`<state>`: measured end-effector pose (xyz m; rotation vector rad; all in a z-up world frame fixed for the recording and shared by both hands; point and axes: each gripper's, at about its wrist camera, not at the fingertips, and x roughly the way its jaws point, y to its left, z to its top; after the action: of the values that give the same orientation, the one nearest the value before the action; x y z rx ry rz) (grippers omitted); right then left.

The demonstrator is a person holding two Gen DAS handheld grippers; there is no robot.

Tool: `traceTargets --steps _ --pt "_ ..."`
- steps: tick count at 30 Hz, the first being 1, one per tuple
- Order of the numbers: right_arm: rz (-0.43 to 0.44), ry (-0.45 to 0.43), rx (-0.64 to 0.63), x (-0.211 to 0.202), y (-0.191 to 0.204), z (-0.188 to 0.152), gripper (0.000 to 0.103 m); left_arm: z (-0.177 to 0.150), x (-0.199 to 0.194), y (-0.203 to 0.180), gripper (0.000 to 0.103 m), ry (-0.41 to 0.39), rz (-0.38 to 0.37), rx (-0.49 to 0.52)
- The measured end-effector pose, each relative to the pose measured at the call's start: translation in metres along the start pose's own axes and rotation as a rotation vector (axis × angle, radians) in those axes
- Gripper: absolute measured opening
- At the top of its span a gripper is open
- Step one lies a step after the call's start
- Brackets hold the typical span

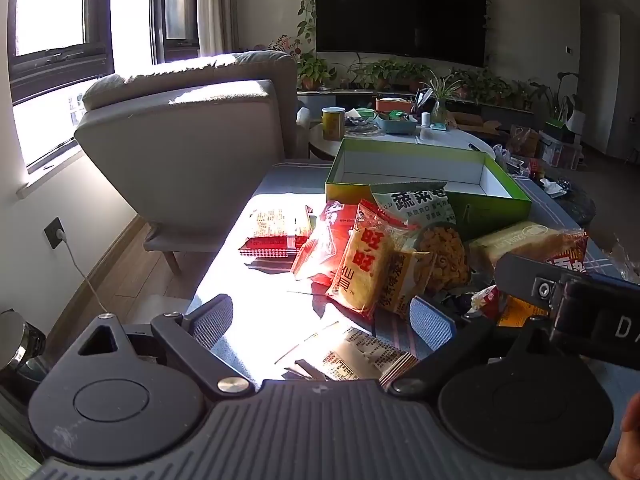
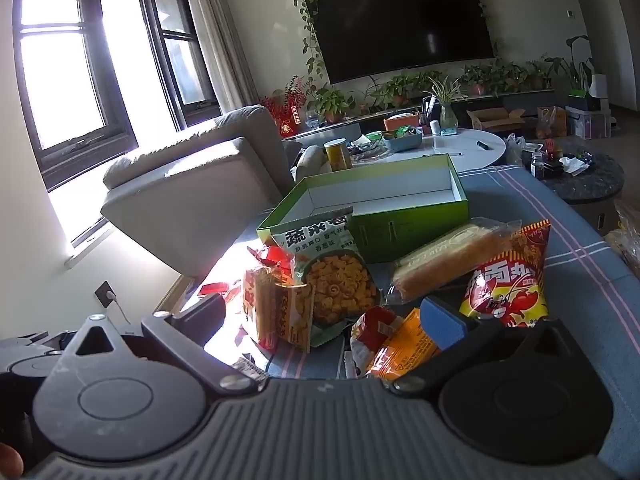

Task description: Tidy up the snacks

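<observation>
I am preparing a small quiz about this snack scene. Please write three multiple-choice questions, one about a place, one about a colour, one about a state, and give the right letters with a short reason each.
1. Where is the green box relative to the snack pile?
A. behind it
B. under it
C. on the floor

2. What colour is the crayfish packet mainly?
A. blue
B. red and yellow
C. white

3. What is inside the green box?
A. many packets
B. a cup
C. nothing visible

Answers:
1 A, the box stands beyond the packets.
2 B, red top and yellow bottom.
3 C, only its white inner walls show.
</observation>
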<state>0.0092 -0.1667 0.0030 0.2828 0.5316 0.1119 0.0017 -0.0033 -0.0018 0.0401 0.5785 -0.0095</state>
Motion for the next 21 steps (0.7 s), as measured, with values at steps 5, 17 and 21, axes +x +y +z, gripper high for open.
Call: traceTargets --steps 5,17,21 --pt "0.000 -0.002 -0.005 -0.001 0.001 -0.001 0.092 0.003 0.004 0.003 0.094 0.008 -0.019 -0.007" --pt "-0.004 0.003 -0.010 0.002 0.002 -0.006 0.092 -0.005 0.001 -0.002 0.094 0.007 -0.027 0.005" --pt "-0.003 0.007 -0.010 0.003 0.001 -0.005 0.092 -0.005 0.002 -0.002 0.094 0.011 -0.027 0.007"
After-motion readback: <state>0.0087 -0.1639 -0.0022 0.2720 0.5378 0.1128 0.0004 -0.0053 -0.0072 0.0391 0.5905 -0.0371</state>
